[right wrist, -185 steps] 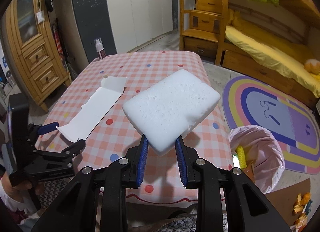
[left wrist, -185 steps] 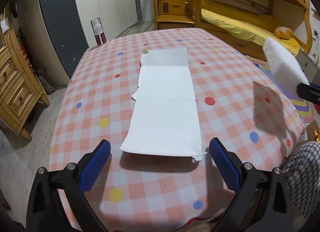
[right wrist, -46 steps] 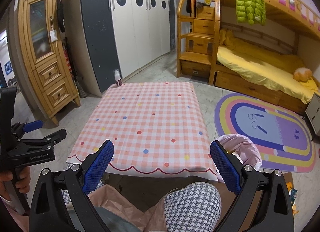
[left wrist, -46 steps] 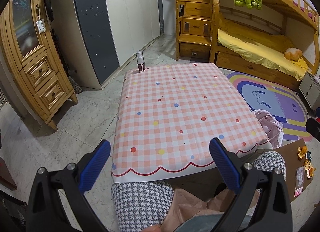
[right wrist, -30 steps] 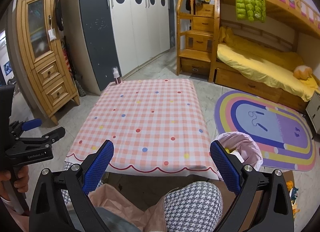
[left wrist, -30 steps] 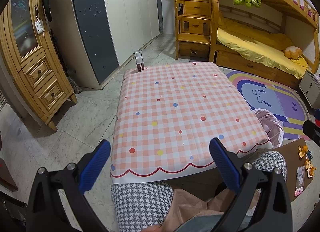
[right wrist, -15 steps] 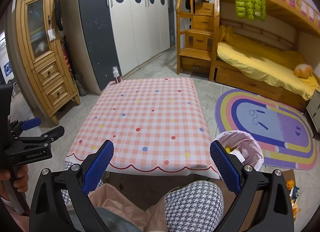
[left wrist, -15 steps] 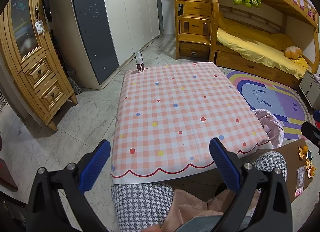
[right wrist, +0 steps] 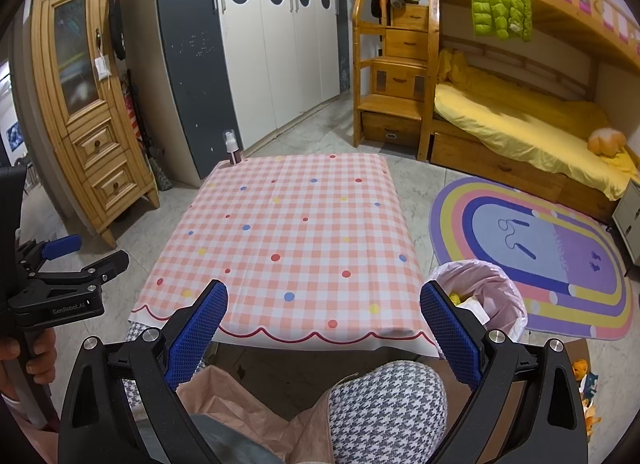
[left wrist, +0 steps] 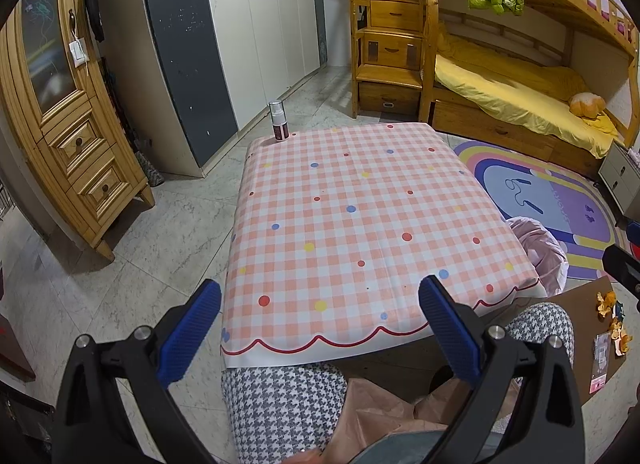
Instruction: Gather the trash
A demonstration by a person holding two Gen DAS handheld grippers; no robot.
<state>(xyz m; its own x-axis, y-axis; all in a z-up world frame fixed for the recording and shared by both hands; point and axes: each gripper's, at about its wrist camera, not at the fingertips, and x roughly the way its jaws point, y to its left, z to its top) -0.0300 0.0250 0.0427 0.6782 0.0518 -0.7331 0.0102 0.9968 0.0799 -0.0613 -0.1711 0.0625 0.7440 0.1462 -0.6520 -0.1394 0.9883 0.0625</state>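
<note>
- Nearest, the left gripper (left wrist: pixel 320 338) and right gripper (right wrist: pixel 324 338) hang spread wide, ribbed blue pads holding nothing.
- The desk (right wrist: pixel 248 288), under glossy checked cloth, carries no trash, so collecting looks finished.
- By its right edge, the crinkled pink bin bag (right wrist: pixel 504 296) holds what seems to be trash.
- At the far-left corner stands a slim spray bottle (left wrist: pixel 278 120).

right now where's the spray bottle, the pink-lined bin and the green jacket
spray bottle (right wrist: pixel 233 149), right wrist view, on its body
pink-lined bin (right wrist: pixel 505 291), right wrist view, on the bag's far rim
green jacket (right wrist: pixel 499 1), right wrist view, on its chest panel
</note>
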